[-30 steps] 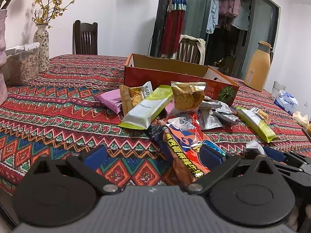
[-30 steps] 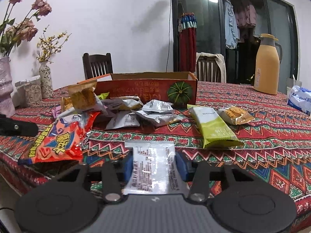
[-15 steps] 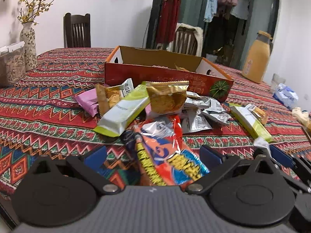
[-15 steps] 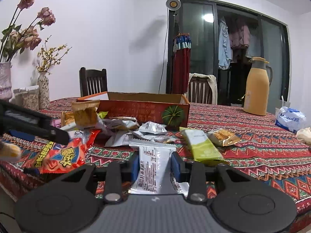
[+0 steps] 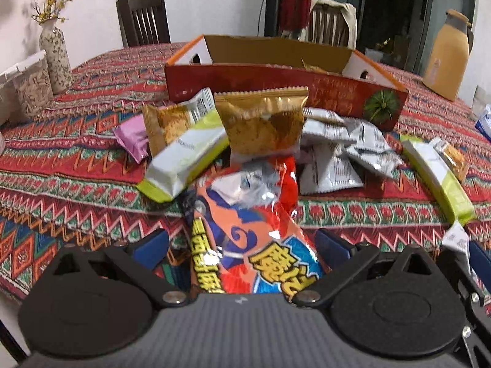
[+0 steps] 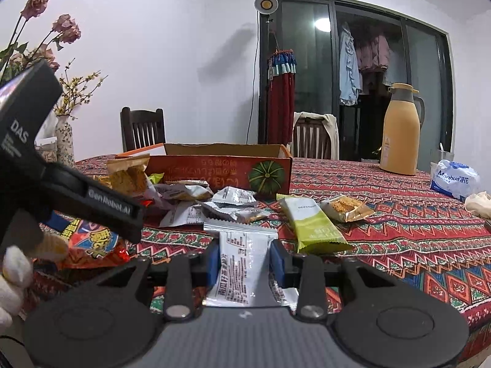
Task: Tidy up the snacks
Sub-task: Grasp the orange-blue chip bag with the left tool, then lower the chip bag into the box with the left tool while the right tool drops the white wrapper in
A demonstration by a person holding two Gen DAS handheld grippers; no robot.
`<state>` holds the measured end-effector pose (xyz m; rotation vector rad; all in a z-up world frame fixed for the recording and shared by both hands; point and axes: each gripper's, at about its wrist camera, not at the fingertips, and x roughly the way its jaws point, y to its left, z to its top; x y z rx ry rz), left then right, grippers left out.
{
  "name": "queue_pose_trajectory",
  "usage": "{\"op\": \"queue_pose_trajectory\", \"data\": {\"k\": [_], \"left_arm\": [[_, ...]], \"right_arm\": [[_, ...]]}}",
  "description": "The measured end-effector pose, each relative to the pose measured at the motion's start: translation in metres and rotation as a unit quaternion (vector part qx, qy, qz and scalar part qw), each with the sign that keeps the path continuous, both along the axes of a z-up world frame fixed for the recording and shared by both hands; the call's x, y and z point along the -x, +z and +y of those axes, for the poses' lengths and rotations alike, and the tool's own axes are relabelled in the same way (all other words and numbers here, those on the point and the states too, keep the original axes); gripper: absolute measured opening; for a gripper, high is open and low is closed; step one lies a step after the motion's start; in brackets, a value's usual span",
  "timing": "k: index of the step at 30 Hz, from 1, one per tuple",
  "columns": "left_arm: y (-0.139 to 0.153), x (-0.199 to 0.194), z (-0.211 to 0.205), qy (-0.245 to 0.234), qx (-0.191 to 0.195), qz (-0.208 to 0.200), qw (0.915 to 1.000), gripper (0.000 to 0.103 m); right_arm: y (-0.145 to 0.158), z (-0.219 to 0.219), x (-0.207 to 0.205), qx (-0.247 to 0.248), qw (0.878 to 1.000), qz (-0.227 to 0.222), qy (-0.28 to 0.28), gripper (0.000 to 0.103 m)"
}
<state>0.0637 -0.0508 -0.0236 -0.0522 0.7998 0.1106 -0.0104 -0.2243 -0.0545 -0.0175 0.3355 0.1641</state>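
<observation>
My left gripper (image 5: pixel 242 245) is wide open around a large orange snack bag (image 5: pixel 254 239) whose near end lies between the fingers; I cannot tell whether they touch it. My right gripper (image 6: pixel 245 260) is shut on a white snack packet (image 6: pixel 242 263), held just above the table edge. An open orange cardboard box (image 5: pixel 285 86) stands behind a pile of snacks: a golden cracker packet (image 5: pixel 264 125), a green-white bar (image 5: pixel 184 162), silver packets (image 5: pixel 346 144). The left gripper's body (image 6: pixel 61 190) fills the left of the right wrist view.
A patterned tablecloth (image 5: pixel 76 159) covers the table. A yellow thermos (image 6: pixel 402 128) and a tissue pack (image 6: pixel 454 178) stand at the right. A vase (image 5: pixel 55 55) and a clear container (image 5: pixel 27 92) stand at the left. Chairs (image 5: pixel 144 18) are behind the table.
My left gripper moved forward and up over the orange bag, toward the box. My right gripper rose with the white packet and tilted upward.
</observation>
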Motion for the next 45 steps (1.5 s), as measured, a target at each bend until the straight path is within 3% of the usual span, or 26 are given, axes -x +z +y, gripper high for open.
{"op": "queue_pose_trajectory", "data": {"k": [8,15,25,35,45], "left_arm": [[-0.001,0.009,-0.005,-0.023,-0.007,-0.005,0.9997,0.075],[0.002,0.018,0.005,-0.04,0.007,-0.023,0.9989,0.061],[0.019,0.046,0.015,-0.06,0.011,-0.073,0.9954,0.06],[0.062,0.075,0.027,-0.061,0.024,-0.149,0.9867,0.06],[0.083,0.043,0.026,-0.057,0.03,-0.17,0.9834,0.06]], "right_arm": [[0.0,0.002,0.0,0.0,1.0,0.001,0.005,0.034],[0.0,0.001,0.0,-0.001,1.0,0.002,0.005,0.034],[0.002,0.003,0.004,0.0,1.0,-0.006,0.004,0.034],[0.019,0.004,0.006,0.003,1.0,-0.03,0.001,0.034],[0.048,0.015,-0.017,0.006,0.998,-0.063,0.002,0.034]]}}
